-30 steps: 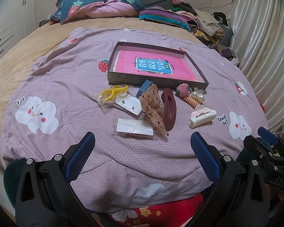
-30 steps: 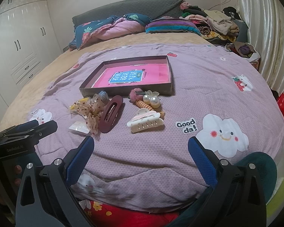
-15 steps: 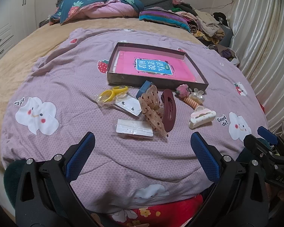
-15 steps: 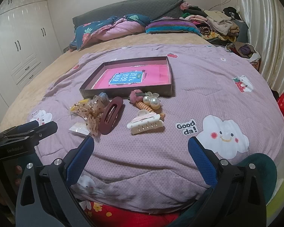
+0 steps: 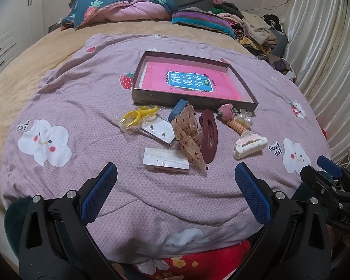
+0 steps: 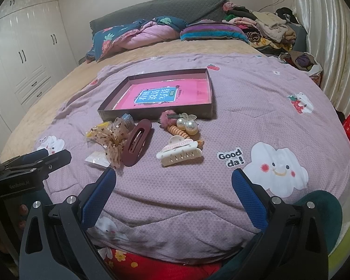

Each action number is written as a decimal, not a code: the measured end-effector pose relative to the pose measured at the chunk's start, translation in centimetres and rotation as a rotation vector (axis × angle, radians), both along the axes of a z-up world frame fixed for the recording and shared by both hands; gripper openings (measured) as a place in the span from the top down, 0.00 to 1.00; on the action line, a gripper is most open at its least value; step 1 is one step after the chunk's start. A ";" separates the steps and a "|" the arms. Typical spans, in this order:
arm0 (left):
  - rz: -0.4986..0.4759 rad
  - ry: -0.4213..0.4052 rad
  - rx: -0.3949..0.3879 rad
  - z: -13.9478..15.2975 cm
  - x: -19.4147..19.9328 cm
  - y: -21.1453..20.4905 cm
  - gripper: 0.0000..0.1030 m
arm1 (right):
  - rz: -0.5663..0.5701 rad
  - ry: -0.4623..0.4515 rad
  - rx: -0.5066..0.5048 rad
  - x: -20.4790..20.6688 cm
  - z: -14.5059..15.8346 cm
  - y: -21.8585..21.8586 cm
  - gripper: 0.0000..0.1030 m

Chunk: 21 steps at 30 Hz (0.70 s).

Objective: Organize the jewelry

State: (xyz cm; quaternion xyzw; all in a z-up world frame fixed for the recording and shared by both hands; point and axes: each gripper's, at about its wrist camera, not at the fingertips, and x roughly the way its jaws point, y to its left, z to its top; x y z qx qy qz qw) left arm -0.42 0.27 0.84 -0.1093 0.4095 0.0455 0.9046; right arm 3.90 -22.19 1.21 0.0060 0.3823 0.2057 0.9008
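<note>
A brown tray (image 5: 193, 101) (image 6: 156, 113) with a pink booklet inside lies on the purple quilt. In front of it lie hair pieces: a maroon oval clip (image 5: 208, 135) (image 6: 136, 142), a dotted sheer bow (image 5: 187, 135) (image 6: 112, 140), a cream claw clip (image 5: 249, 145) (image 6: 178, 152), a pearl and coil hair tie (image 5: 240, 122) (image 6: 186, 126), yellow rings in a bag (image 5: 137, 116), and packets of earrings (image 5: 164, 158). My left gripper (image 5: 175, 193) and right gripper (image 6: 173, 192) are both open and empty, short of the pile.
Pillows and folded blankets (image 5: 128, 11) lie at the head of the bed. A heap of clothes (image 6: 268, 30) sits at the far right by the curtain (image 6: 333, 46). White wardrobes (image 6: 23, 58) stand on the left. The bed edge is just under both grippers.
Both grippers have crept slightly forward toward the pile; nothing on the bed has moved.
</note>
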 end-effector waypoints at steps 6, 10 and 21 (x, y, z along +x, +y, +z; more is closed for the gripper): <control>0.006 -0.004 -0.009 0.4 0.5 0.2 0.08 | 0.008 0.005 -0.016 0.6 -0.3 0.3 0.04; 0.031 -0.005 -0.014 0.3 1.0 1.3 0.08 | 0.017 0.013 -0.018 1.3 -0.5 0.4 0.04; 0.066 -0.014 -0.042 0.1 2.8 4.3 0.08 | 0.069 0.008 -0.041 3.2 -0.5 1.9 0.04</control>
